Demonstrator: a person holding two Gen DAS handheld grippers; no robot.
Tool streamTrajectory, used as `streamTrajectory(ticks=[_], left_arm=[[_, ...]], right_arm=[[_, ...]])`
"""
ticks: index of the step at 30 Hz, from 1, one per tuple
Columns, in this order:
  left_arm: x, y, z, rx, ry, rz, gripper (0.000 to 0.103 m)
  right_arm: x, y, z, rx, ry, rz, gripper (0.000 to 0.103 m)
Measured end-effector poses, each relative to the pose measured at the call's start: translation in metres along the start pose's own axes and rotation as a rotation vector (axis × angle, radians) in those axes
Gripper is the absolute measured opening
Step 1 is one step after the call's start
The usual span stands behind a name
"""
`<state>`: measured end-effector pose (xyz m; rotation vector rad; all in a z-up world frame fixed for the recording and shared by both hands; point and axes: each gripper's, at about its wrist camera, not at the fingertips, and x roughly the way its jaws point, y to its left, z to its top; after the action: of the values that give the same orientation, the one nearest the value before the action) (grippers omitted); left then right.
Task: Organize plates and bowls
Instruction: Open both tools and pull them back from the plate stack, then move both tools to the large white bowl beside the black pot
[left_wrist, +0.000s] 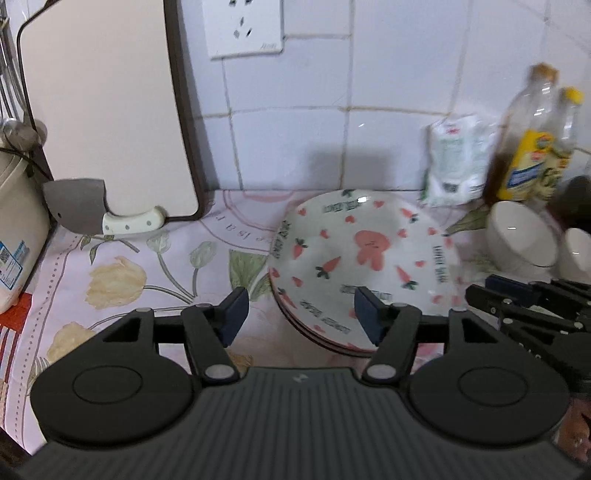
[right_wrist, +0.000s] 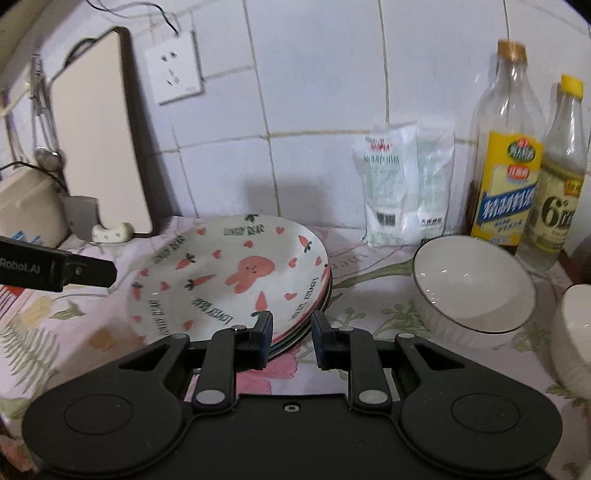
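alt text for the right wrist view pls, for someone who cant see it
A stack of rabbit-and-carrot plates sits on a floral tablecloth, with the right claw nearly closed and empty just in front of it. To the right stand two white bowls, two bottles and salt bags against the tiled wall.

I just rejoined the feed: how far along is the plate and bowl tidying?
Done: the rabbit-and-carrot plates sit stacked on the floral cloth. In hand: nothing; the left gripper hovers over the stack with jaws apart and empty, and the right gripper has narrow jaws with no dish between them. Left: the white bowl and a second bowl beside it stand separately, not nested.
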<state>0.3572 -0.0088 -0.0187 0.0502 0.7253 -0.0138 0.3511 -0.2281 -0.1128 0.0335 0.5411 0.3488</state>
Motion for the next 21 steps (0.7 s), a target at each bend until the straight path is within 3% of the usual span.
streamTrajectory(ticks=[5, 21], left_arm=[[-0.038, -0.01, -0.011, 0.026, -0.043, -0.043, 0.067], [-0.128, -0.02, -0.06, 0.08, -0.104, -0.14, 0.083]], right_arm=[[-0.045, -0.001, 0.002, -0.018, -0.01, 0.053, 0.029], [-0.157, 0.015, -0.016, -0.131, -0.072, 0.104, 0.055]])
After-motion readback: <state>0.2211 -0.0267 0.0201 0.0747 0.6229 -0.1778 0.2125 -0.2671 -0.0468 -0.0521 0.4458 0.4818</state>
